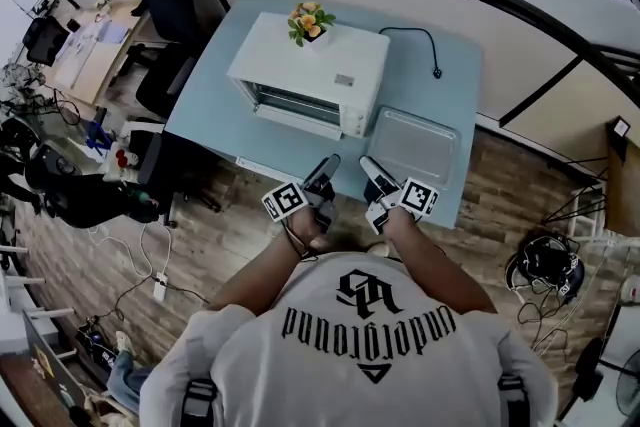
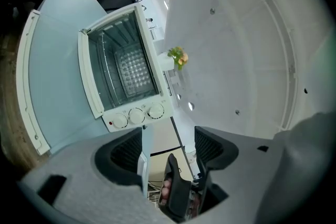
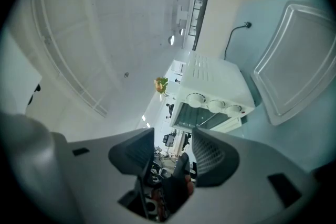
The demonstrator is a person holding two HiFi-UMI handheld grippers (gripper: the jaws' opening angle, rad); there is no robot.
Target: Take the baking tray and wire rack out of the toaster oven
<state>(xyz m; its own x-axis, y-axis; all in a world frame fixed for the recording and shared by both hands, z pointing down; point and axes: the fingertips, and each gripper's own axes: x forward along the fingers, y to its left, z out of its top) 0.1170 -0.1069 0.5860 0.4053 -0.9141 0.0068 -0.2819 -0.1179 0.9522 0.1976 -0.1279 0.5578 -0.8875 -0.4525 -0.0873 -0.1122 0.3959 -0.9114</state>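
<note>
A white toaster oven [image 1: 310, 75] stands on the light blue table [image 1: 205, 105], its door [image 1: 297, 121] folded down toward me. In the left gripper view a grid-like wire rack [image 2: 128, 68] shows inside the oven [image 2: 123, 76]. The flat metal baking tray [image 1: 415, 145] lies on the table to the right of the oven, and it also appears in the right gripper view as the tray [image 3: 296, 60]. My left gripper [image 1: 325, 170] [image 2: 168, 141] and right gripper [image 1: 372, 170] [image 3: 173, 147] hover side by side at the table's near edge. Both are open and hold nothing.
A small pot of flowers [image 1: 310, 23] sits on top of the oven. A black power cable [image 1: 420, 40] runs across the table behind it. A black office chair [image 1: 170, 5] stands to the left, and a curved partition [image 1: 450, 5] closes the far side.
</note>
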